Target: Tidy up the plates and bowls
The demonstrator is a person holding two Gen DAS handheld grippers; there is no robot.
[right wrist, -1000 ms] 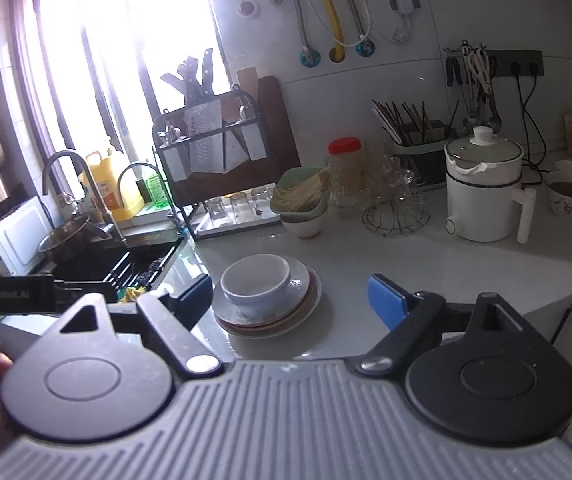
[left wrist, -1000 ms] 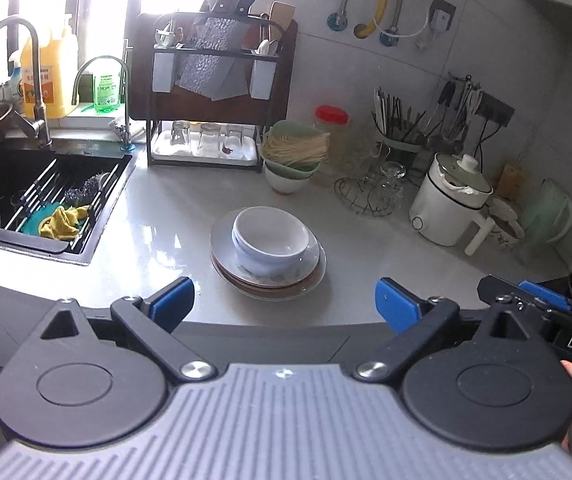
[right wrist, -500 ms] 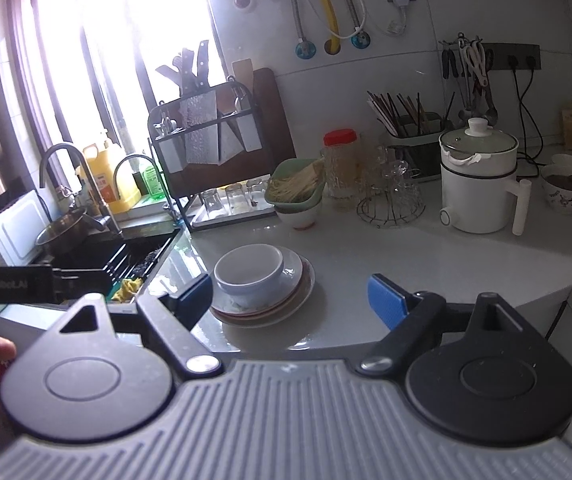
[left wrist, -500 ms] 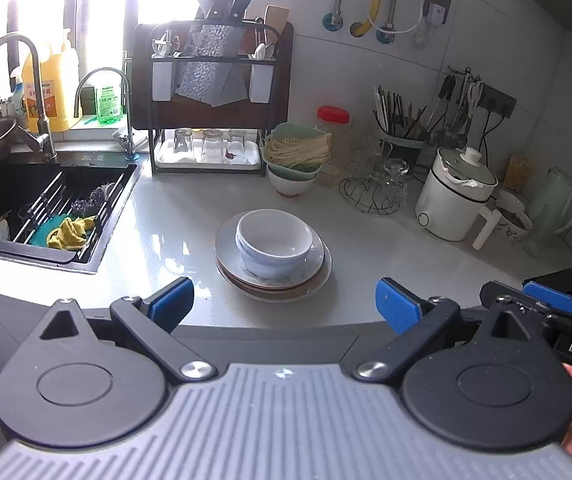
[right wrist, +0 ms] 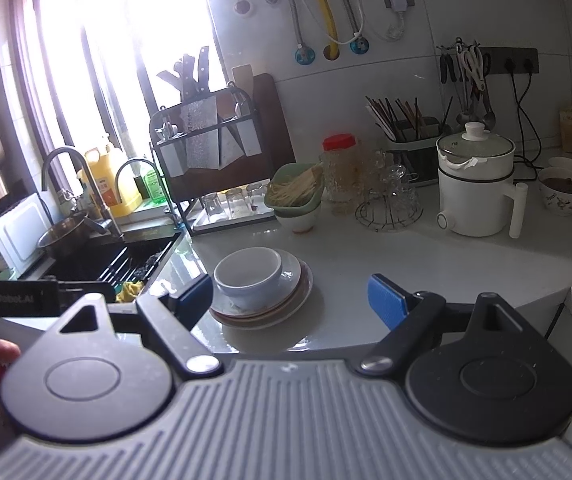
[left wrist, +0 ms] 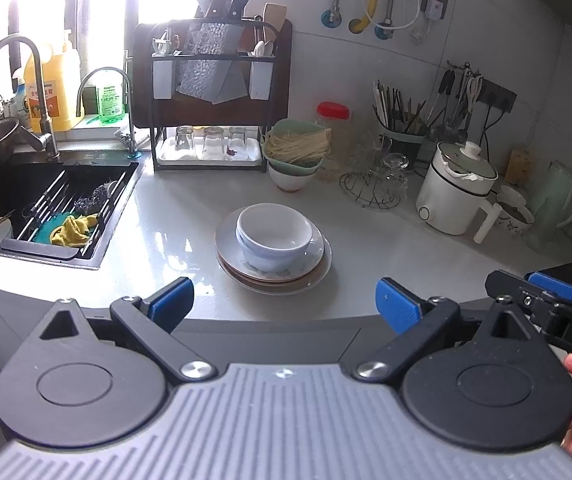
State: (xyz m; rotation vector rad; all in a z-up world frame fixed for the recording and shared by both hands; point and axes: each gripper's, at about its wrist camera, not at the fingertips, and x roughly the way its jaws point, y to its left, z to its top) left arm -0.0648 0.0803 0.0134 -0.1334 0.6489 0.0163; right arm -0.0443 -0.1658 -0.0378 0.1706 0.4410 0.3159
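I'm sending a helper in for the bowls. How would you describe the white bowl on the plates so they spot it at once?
Start at the black sink and look right across the pale countertop to the stack of plates. The white bowl sits upright and empty on it, unlike the bowl by the rack, which carries a green basket of sticks.

The white bowls (left wrist: 274,236) and the plates (left wrist: 310,270) under them look like glossy smooth ceramic, the pale countertop (left wrist: 174,216) is polished and reflecting, and the blue pads (left wrist: 396,304) of the left gripper (left wrist: 284,300) look like matt, finely ribbed plastic.
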